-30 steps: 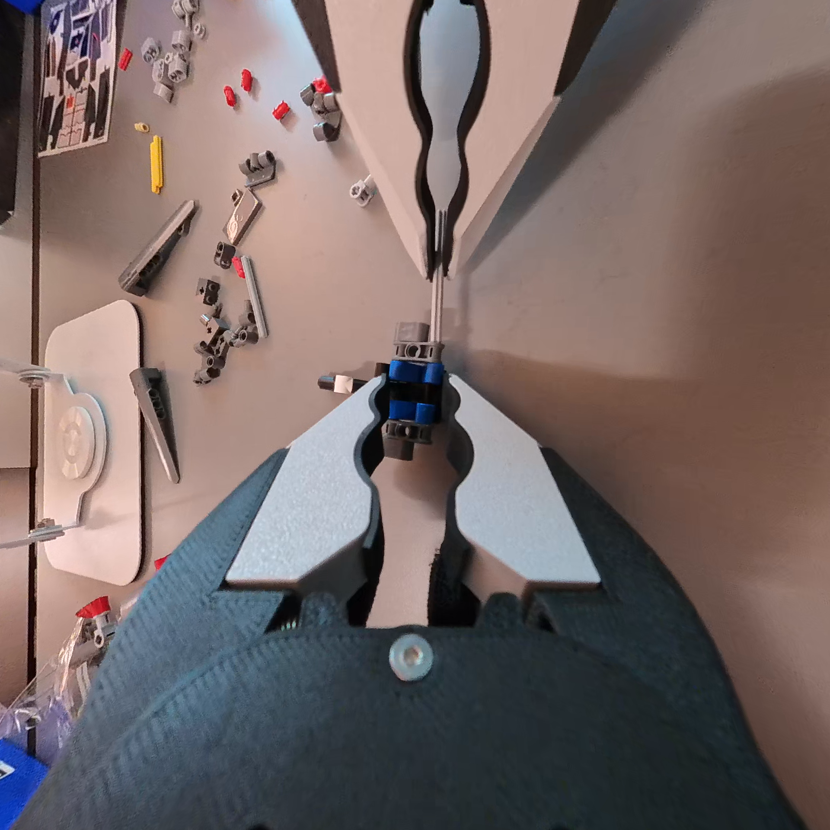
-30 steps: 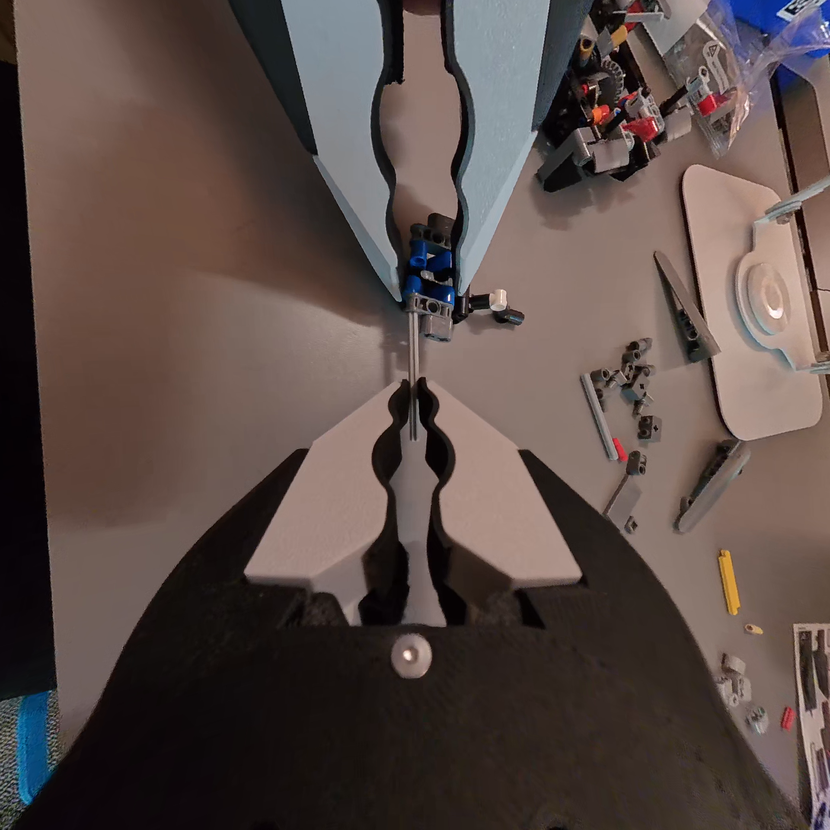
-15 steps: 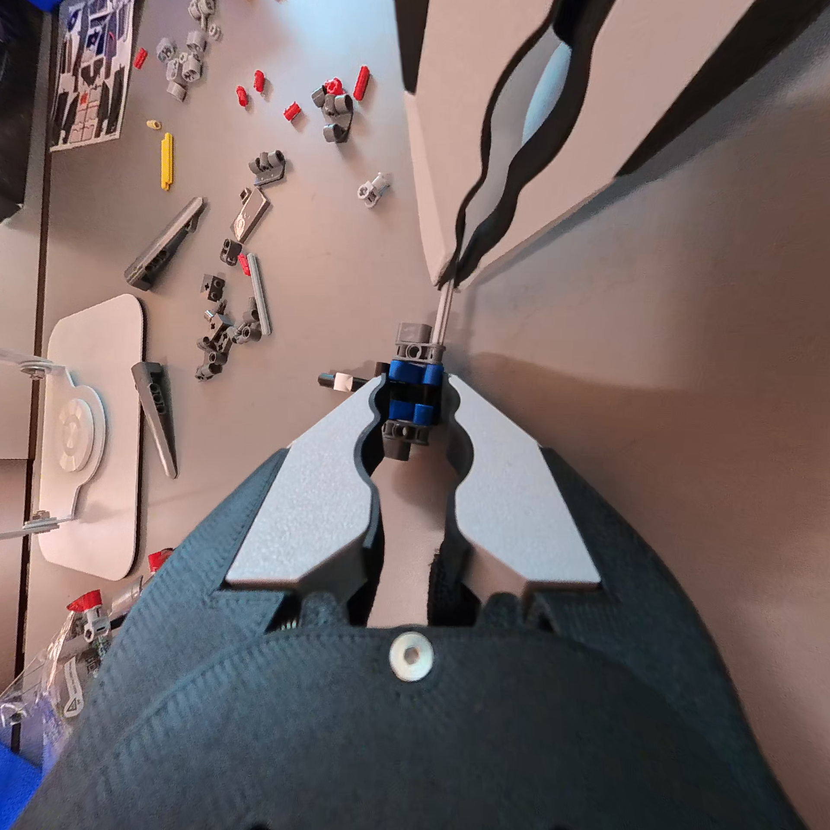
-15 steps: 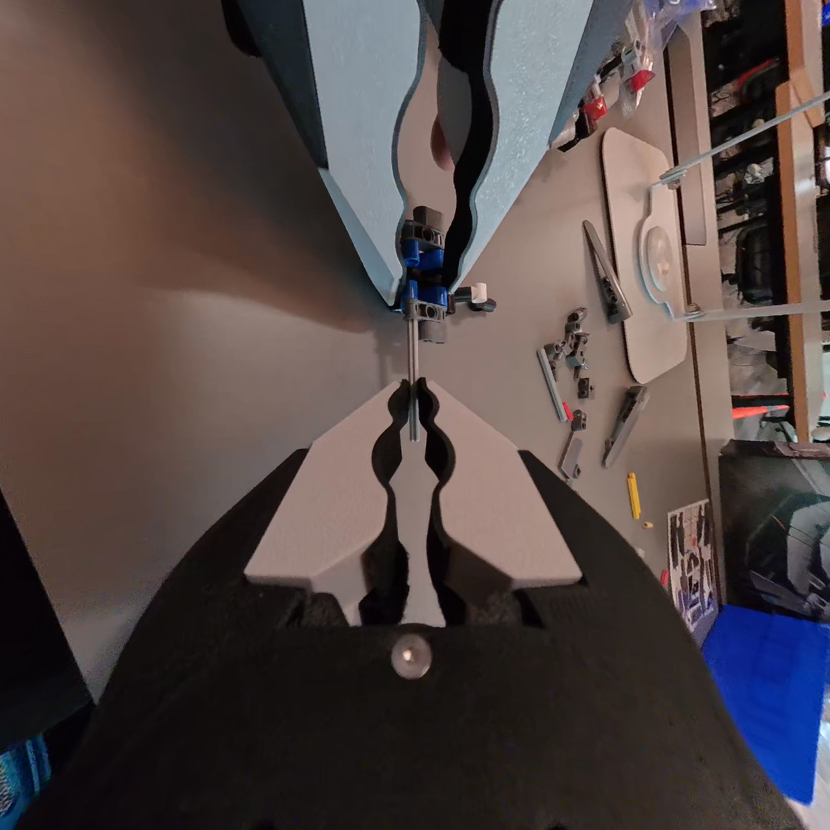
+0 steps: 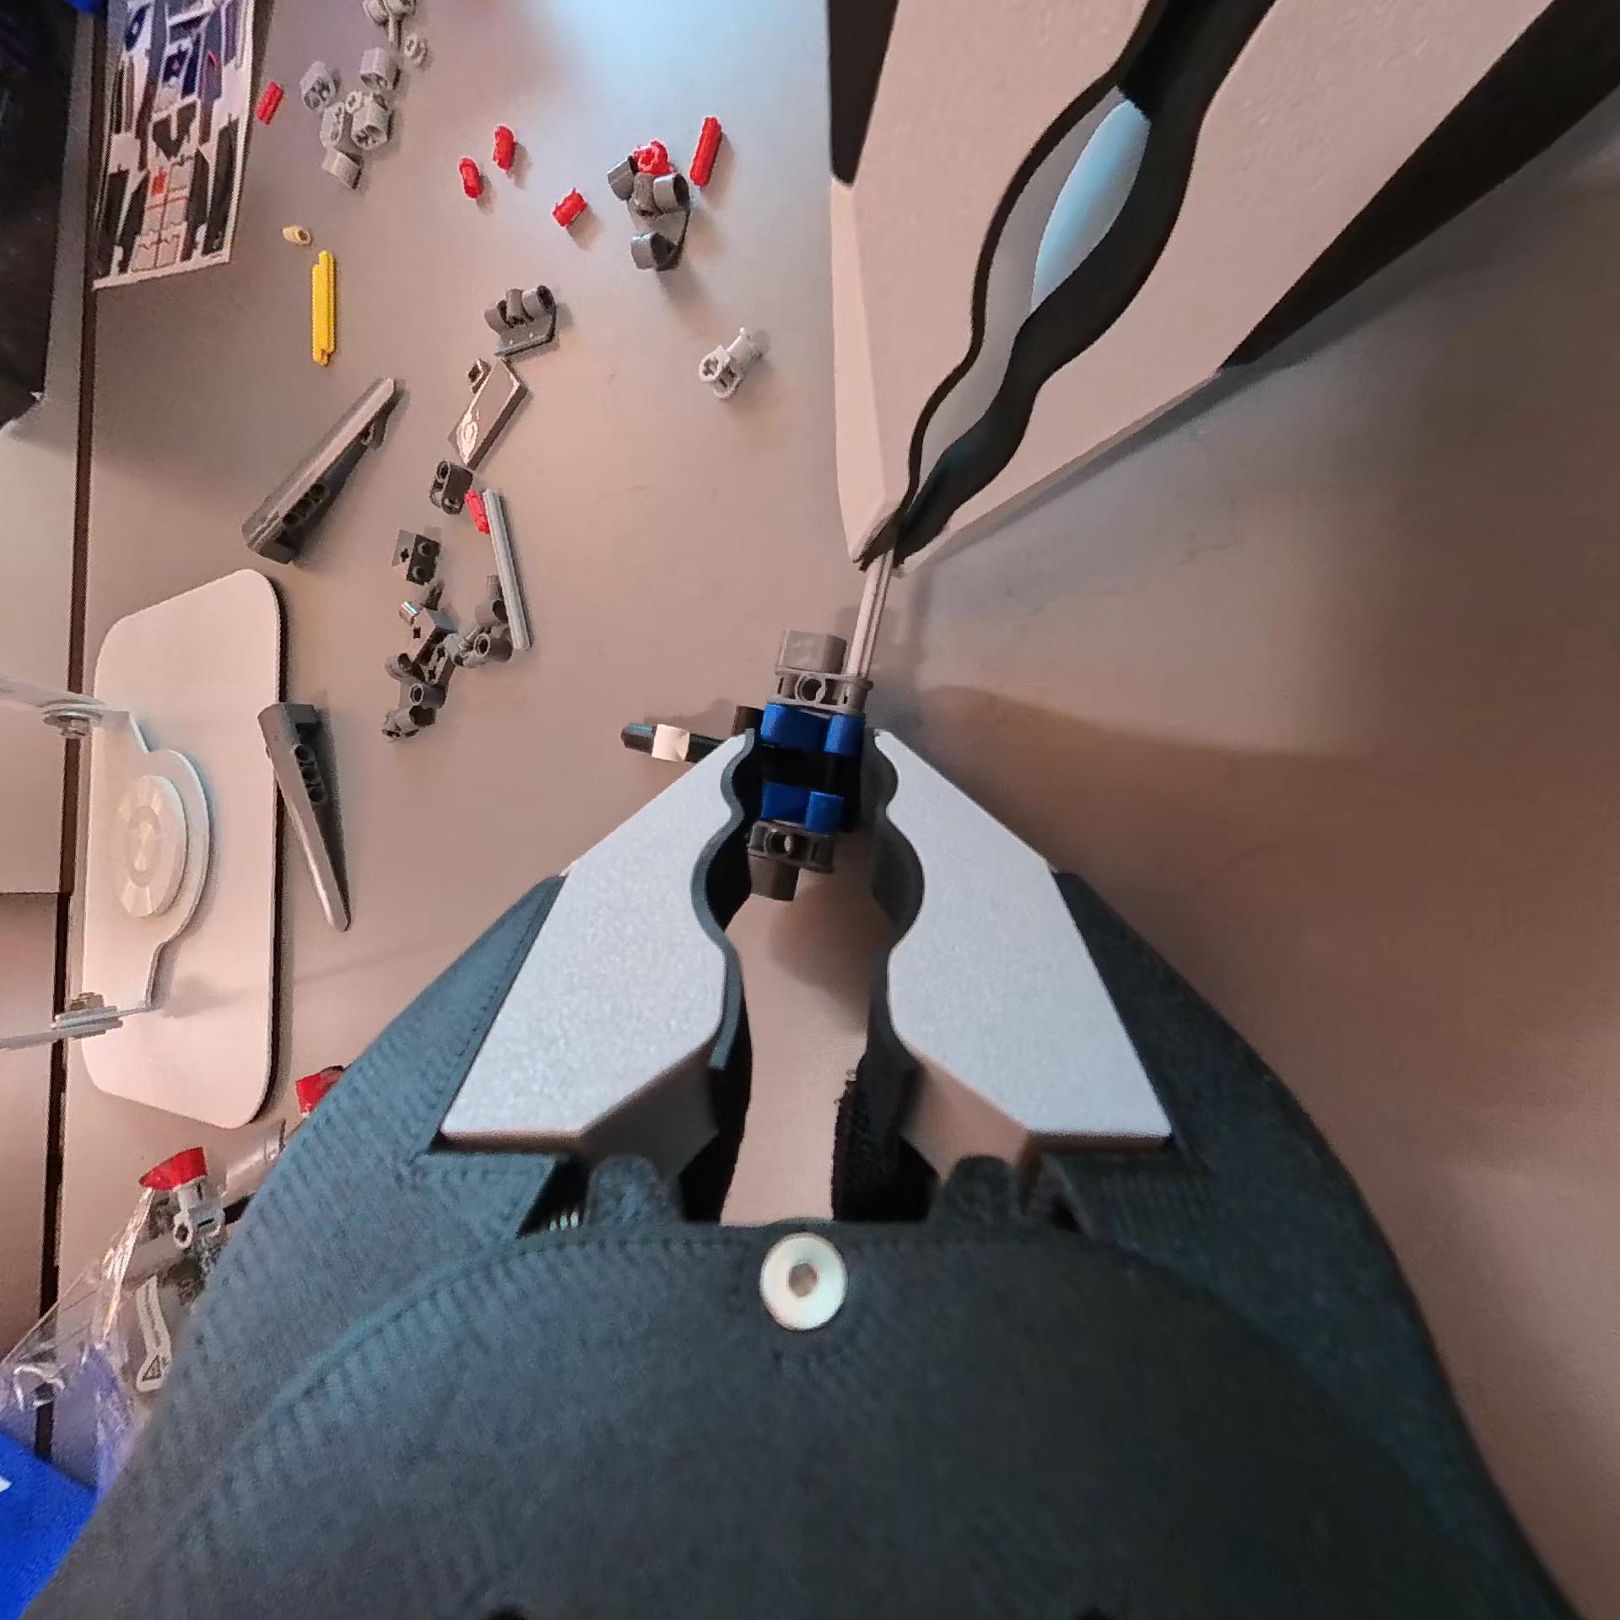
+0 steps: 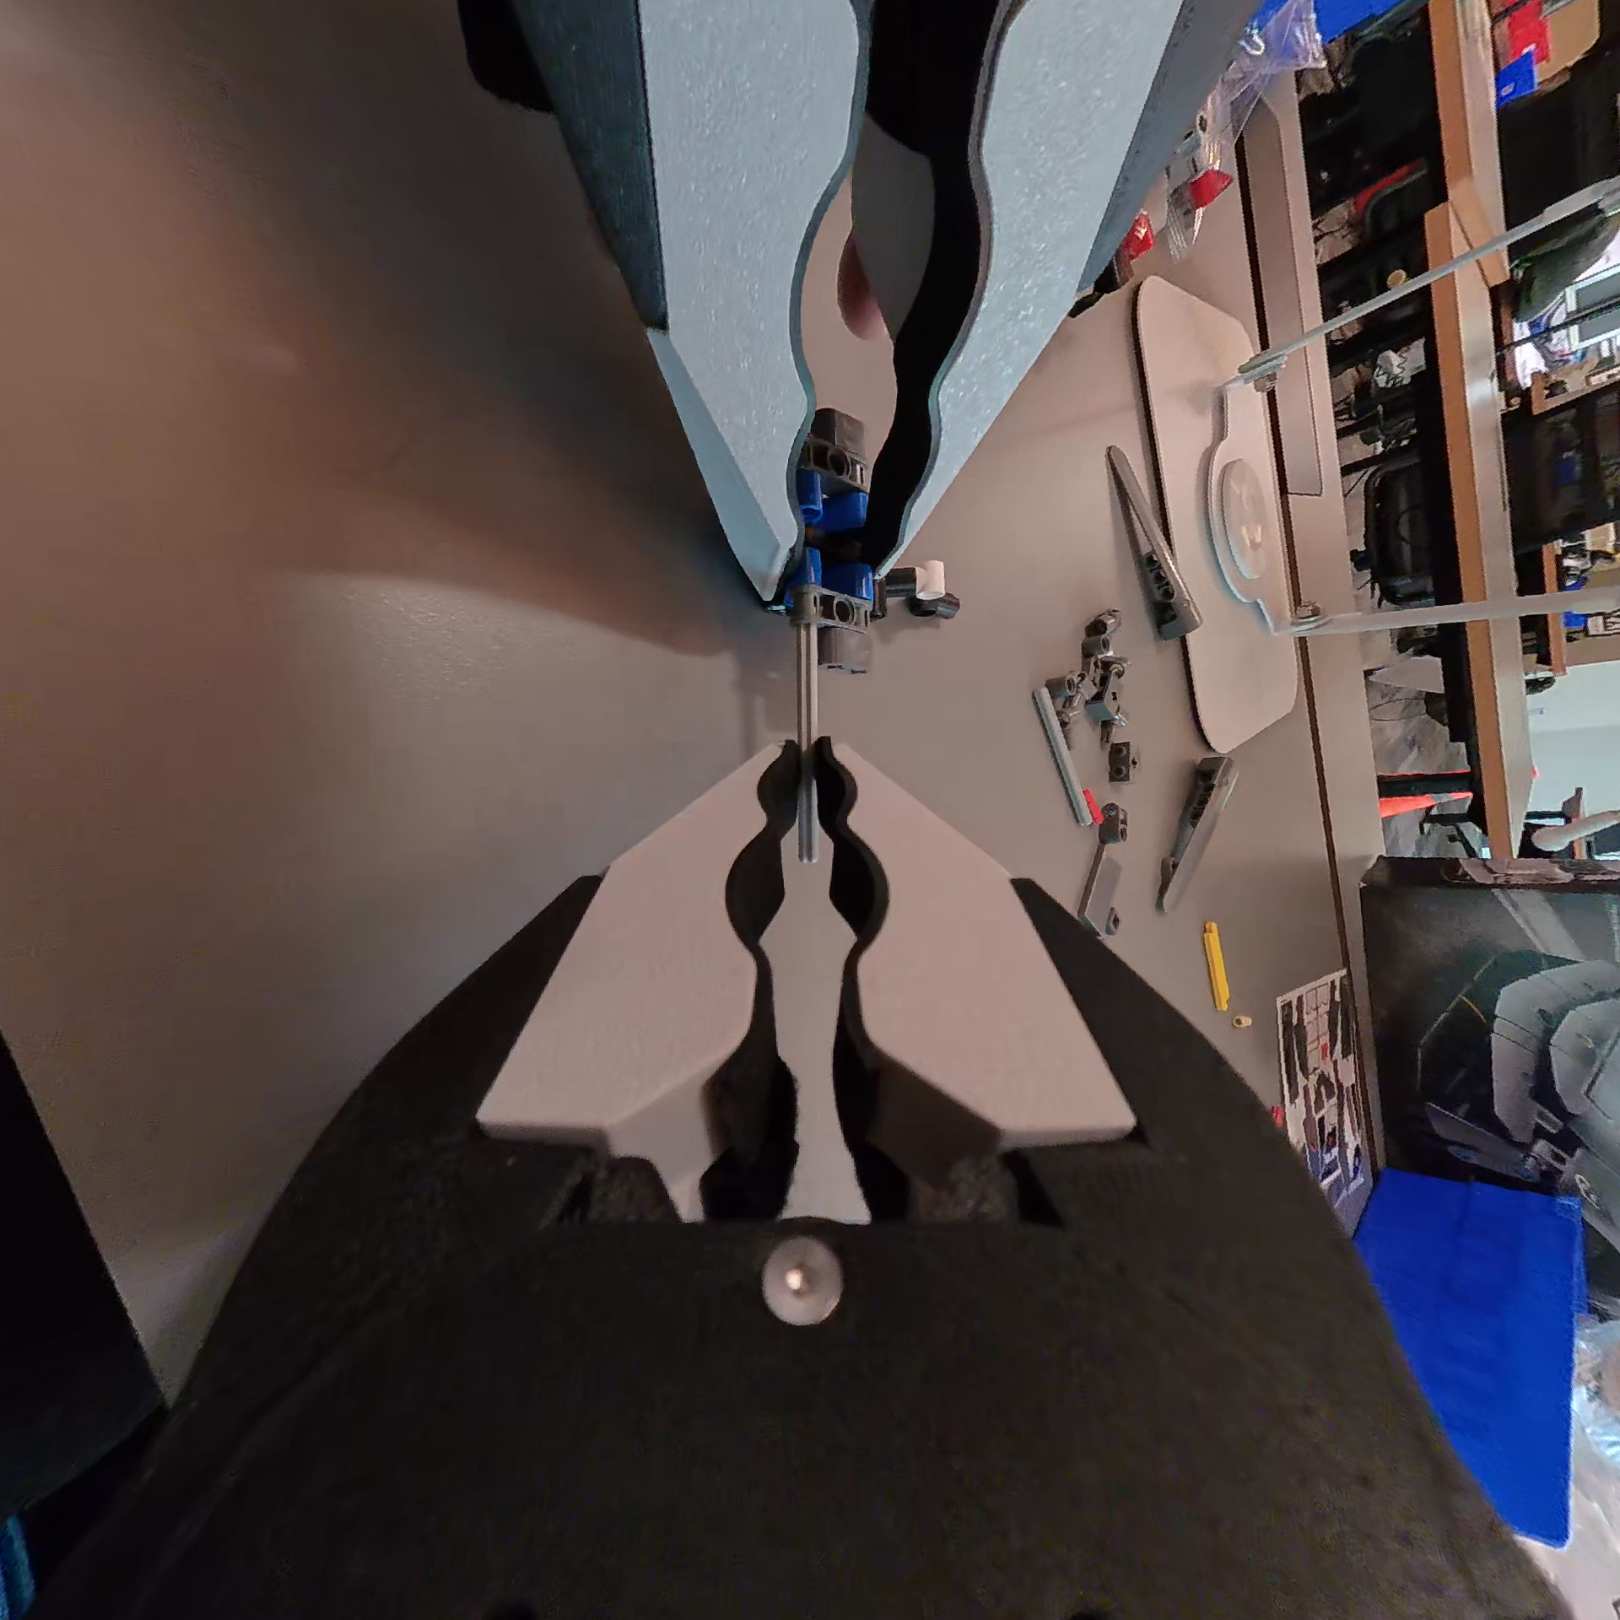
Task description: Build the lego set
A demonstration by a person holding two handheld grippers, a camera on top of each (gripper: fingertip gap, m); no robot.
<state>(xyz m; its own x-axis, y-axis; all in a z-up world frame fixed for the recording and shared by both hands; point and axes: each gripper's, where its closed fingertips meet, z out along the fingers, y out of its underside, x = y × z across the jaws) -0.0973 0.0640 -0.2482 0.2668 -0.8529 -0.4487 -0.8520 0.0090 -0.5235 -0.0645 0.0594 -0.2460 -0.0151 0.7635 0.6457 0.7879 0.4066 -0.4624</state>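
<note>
My left gripper (image 5: 806, 745) is shut on a small blue, black and grey lego assembly (image 5: 802, 771), held above the grey table. A black pin with a white sleeve (image 5: 662, 741) sticks out of its left side. My right gripper (image 6: 805, 749) is shut on a thin grey axle (image 6: 806, 701). The axle's far end sits in the grey end beam of the assembly (image 6: 833, 605). In the left wrist view the right gripper (image 5: 885, 548) comes in from the top right, tilted, holding the axle (image 5: 868, 622). In the right wrist view the left gripper (image 6: 824, 570) faces mine.
Loose grey, red and yellow lego parts (image 5: 456, 631) lie scattered on the table to the left. A sticker sheet (image 5: 175, 131) lies at the top left. A white stand base (image 5: 175, 841) and a plastic bag of parts (image 5: 114, 1297) are at the left edge. A dark box (image 6: 1490, 1008) stands at the right. My hands' fingertips stand some 4 cm from each other.
The right gripper has tilted and swung relative to the left one, so the axle now leans. Both keep their grip; the axle stays in the assembly.
</note>
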